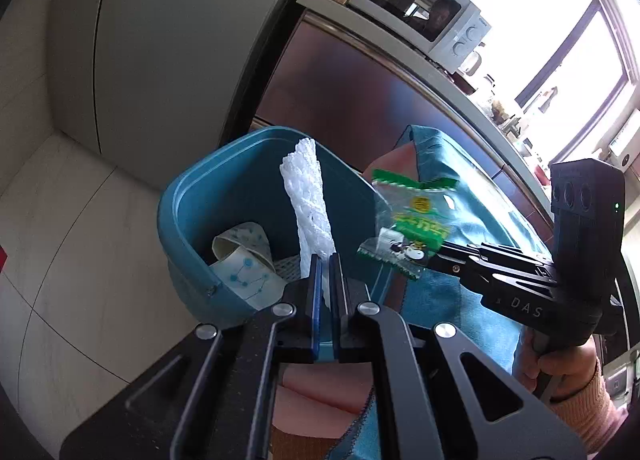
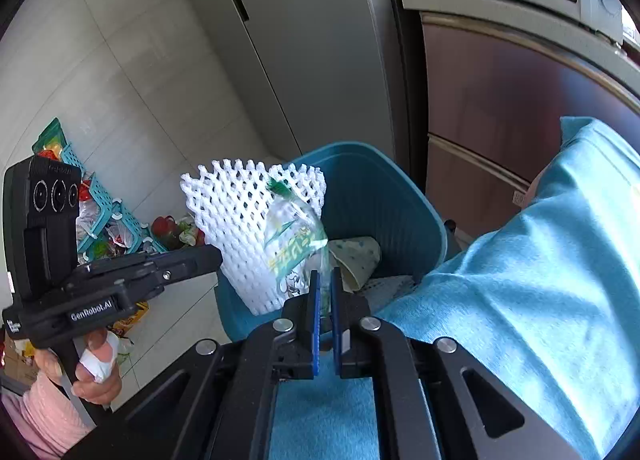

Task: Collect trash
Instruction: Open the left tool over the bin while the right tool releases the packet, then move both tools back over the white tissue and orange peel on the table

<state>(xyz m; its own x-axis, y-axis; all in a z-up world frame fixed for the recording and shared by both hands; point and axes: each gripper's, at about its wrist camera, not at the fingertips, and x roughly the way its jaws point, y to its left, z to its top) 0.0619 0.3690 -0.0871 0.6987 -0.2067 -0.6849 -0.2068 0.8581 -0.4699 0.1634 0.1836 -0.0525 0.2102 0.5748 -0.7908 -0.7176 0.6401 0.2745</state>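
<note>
A blue bin (image 1: 188,220) is seen from above, standing on a pale tiled floor (image 1: 80,260) beside a grey fridge (image 1: 160,40). A white foam net (image 1: 308,204) is gripped between the closed fingers of the left gripper (image 1: 326,272) and held upright over the bin's open mouth. In the right wrist view the same net is spread wide like a fan, with its lower part down at the bin's near rim. A clear wrapper (image 1: 408,224) with green print is pinched between the nearly closed fingers of the right gripper (image 2: 325,288), and it hangs just beside the net, over the bin's edge nearest the desk. A crumpled paper cup (image 1: 244,264) with a blue dotted pattern lies inside the bin. The desk is covered by a blue cloth (image 2: 520,300), and the bin stands right against its edge. Each gripper is held by a hand (image 1: 560,368) in a pink knitted sleeve (image 2: 52,412); white tape is wrapped around a finger of the left hand (image 2: 96,364). On the floor further back, a turquoise basket (image 2: 100,200) lies among scattered packaging. A white microwave (image 1: 420,8) stands on a brown cabinet (image 1: 360,92) behind the bin.
</note>
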